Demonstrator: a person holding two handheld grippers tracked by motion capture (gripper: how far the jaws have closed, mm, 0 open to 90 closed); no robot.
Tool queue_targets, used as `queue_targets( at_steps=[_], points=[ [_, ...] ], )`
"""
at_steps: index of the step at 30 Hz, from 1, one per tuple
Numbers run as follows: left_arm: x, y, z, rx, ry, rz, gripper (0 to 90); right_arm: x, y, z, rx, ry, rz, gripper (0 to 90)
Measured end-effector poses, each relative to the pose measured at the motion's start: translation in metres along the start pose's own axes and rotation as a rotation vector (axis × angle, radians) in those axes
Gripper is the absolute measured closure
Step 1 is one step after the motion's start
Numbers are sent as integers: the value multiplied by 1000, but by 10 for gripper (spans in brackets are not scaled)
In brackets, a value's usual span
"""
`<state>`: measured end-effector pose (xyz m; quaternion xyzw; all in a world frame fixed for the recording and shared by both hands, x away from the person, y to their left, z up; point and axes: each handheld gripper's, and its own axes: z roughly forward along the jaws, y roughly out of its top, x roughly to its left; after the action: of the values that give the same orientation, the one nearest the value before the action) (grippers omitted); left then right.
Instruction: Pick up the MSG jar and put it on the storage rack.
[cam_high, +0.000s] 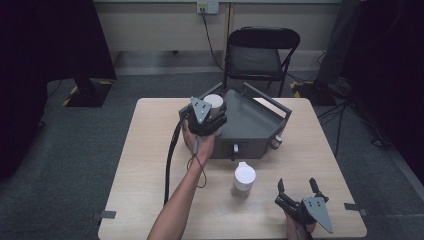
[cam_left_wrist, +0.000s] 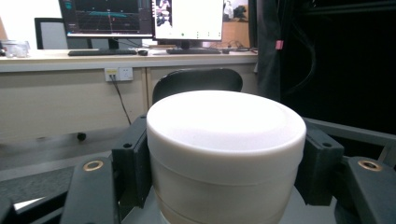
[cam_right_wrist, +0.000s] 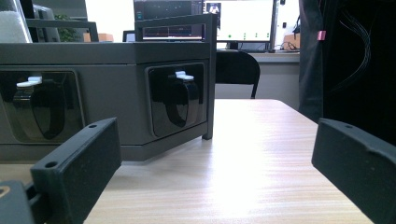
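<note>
Held jar: white lidded jar (cam_left_wrist: 226, 154) pinched between the jaws of the left gripper (cam_high: 203, 116), a pad pressed on each flank; upright, long axis vertical, lid on.
Place of jar: above the near left corner of the grey tray (cam_high: 250, 131), over its floor; impossible to tell whether resting there or held just clear.
Relation for the coming move: tray floor straight below the jar; probably a short lowering and then a parting of the jaws, with the tray's left rail just beside the gripper as the thing to avoid.
Second jar: a like white container (cam_high: 244, 180) standing upright on the tabletop (cam_high: 150, 165), just in front of the tray's near wall, toward the middle.
Nearer hand: right gripper (cam_high: 300, 192) at the near right edge of the tabletop, jaws spread wide with nothing between them, pointing toward the tray's near wall; closer to the second container than the left gripper is.
Tray: dark grey, raised rails, black recessed latches with white tabs (cam_right_wrist: 182, 75) on the near wall; set at the far middle of the tabletop.
Surface: pale wood grain, otherwise bare.
Room: black folding chair (cam_high: 261, 55) beyond the far edge, grey carpet, wall socket (cam_high: 207, 7), monitors (cam_left_wrist: 140, 18) on a desk behind.
</note>
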<state>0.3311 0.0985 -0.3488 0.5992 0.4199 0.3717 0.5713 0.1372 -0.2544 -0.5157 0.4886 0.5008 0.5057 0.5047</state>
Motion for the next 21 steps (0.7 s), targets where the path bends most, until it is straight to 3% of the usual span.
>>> queue_targets(
  at_steps=[13,21],
  points=[
    [-2,-2,-3,-3,2,29,342,0,0,0,0,0,0,2],
    [1,1,-3,10,-4,10,311,0,0,0,0,0,0,2]
  ],
)
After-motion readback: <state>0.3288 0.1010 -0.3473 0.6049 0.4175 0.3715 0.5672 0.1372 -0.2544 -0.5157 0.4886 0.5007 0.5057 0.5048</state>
